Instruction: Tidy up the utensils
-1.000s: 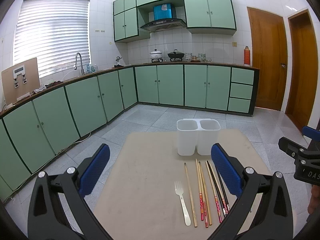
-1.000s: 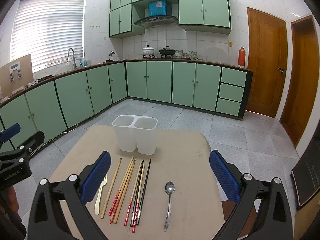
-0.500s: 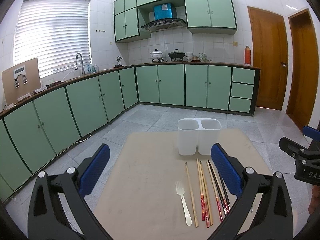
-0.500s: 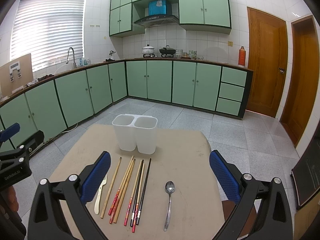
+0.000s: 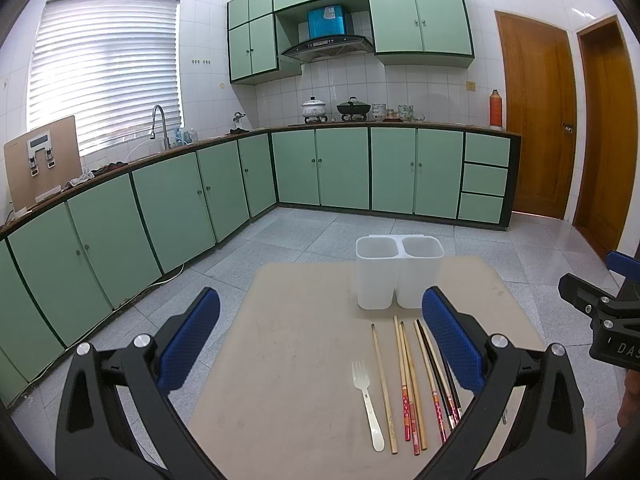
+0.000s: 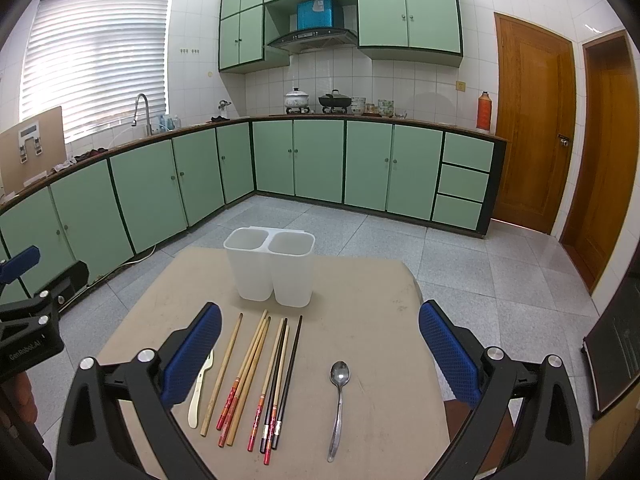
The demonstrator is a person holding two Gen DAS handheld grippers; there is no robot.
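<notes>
Fingers spread wide and empty, left gripper (image 5: pixel 320 334) and right gripper (image 6: pixel 320 346) hover level above the table (image 6: pixel 372 320).

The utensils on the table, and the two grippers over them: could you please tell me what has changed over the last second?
Almost nothing has changed. The left gripper and right gripper are still open, empty and hovering above the table, with at most a slight drift. The fork, chopsticks and spoon lie as before, and the white holder remains empty.
</notes>
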